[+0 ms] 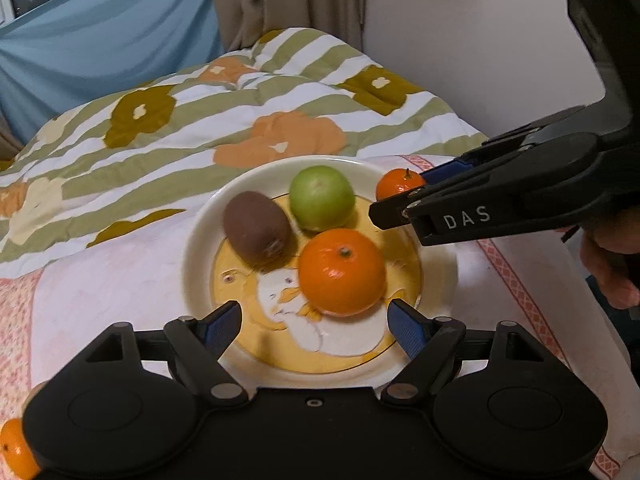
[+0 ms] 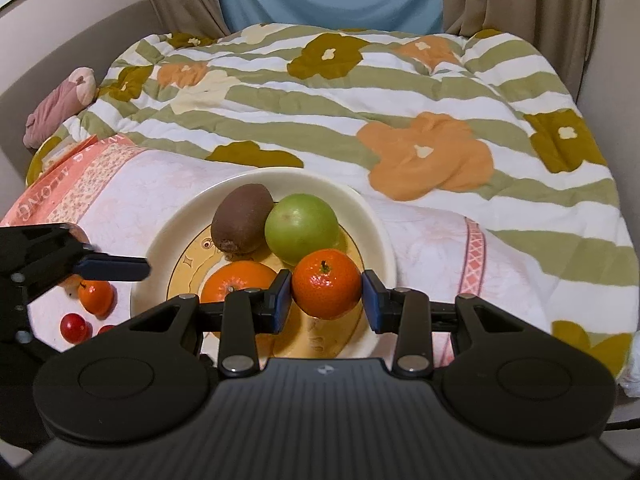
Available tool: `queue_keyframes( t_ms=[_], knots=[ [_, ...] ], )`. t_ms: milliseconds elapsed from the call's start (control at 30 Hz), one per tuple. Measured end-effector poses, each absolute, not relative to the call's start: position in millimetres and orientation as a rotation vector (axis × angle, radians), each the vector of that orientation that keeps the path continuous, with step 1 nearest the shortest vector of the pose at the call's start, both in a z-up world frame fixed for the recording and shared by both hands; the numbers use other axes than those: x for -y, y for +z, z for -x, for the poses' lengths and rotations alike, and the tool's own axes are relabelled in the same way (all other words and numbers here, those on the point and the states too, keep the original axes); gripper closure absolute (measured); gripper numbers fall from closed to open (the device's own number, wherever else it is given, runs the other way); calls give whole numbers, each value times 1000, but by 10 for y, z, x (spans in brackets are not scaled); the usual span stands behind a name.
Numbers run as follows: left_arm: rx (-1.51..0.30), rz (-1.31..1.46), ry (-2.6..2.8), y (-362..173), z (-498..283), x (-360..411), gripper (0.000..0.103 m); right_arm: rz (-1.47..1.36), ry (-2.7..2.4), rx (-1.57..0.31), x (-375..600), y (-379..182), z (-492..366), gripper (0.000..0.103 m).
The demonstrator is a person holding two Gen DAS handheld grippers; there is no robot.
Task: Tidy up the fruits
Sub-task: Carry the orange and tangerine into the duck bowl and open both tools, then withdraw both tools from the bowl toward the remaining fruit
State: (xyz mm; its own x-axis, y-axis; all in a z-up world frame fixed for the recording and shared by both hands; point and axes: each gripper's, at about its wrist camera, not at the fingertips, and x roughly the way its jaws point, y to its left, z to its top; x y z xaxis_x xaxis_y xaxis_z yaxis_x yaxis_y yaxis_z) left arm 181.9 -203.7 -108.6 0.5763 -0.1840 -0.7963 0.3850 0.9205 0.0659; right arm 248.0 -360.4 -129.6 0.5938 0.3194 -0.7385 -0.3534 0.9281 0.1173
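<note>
Over plate (image 2: pixel 372 216): your right gripper (image 2: pixel 326 294) clamped on small mandarin (image 2: pixel 326 284), held above rim side, not yet set down. Left gripper (image 1: pixel 314 322) jaws apart, nothing between, large orange (image 1: pixel 340 272) just ahead on plate. Kiwi (image 2: pixel 242 218) and green apple (image 2: pixel 302 228) touching at back.

Risks:
- release onto sloped rim, mandarin likely rolls off onto cloth (image 2: pixel 160 184)
- dropping onto crowded fruit may nudge kiwi out
- grippers close together, watch for collision
- loose fruit still beside plate: second mandarin (image 2: pixel 96 296), red cherry-like fruit (image 2: pixel 74 326).

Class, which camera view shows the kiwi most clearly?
The right wrist view: the kiwi is sharp and whole on the plate, against the green apple. The left wrist view shows it motion-blurred.
</note>
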Motion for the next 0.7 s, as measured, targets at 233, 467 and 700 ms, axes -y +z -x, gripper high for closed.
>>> queue_keyframes(
  t_ms=[233, 467, 700],
  knots=[
    [-909, -205, -309, -1061, -1789, 1907, 19, 40, 384, -851, 3574, -1386, -2505, 48],
    [-886, -205, -305, -973, -1672, 1905, 17, 35, 340, -828, 3638, -1312, -2416, 2],
    [-856, -194, -301, -818, -1566, 1873, 17, 33, 300, -817, 3719, -1142, -2267, 2]
  ],
)
